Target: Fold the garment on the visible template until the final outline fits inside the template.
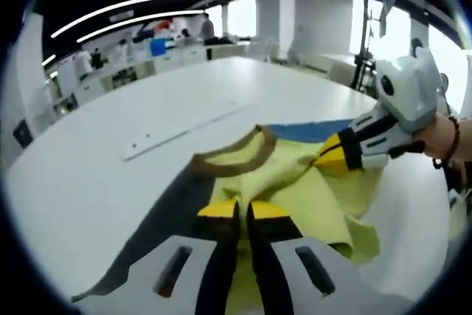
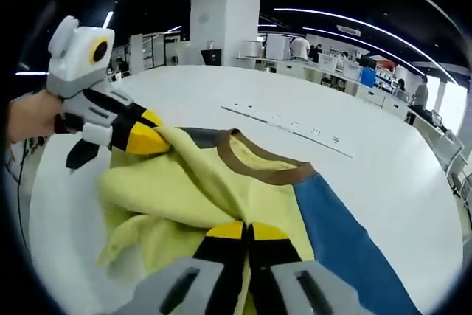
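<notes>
A yellow garment (image 1: 310, 197) with a brown collar (image 1: 236, 156) lies bunched on a flat template that is dark grey (image 1: 166, 219) on one side and blue (image 1: 310, 130) on the other. My left gripper (image 1: 243, 210) is shut on a fold of the yellow cloth near the collar. From the right, my right gripper (image 1: 330, 156) is shut on another fold. In the right gripper view the right gripper (image 2: 247, 232) pinches the garment (image 2: 184, 197) below the collar (image 2: 265, 169). The left gripper (image 2: 158, 140) holds a raised edge at the left, and the blue template part (image 2: 346, 245) runs beside it.
All of this lies on a large white table (image 1: 88, 175). A long white strip (image 1: 177, 129) (image 2: 295, 127) lies on it beyond the garment. A person's hand (image 1: 442, 138) holds the right gripper. Behind the table are desks, people, a white pillar (image 2: 225, 23) and a dark tripod (image 1: 365, 60).
</notes>
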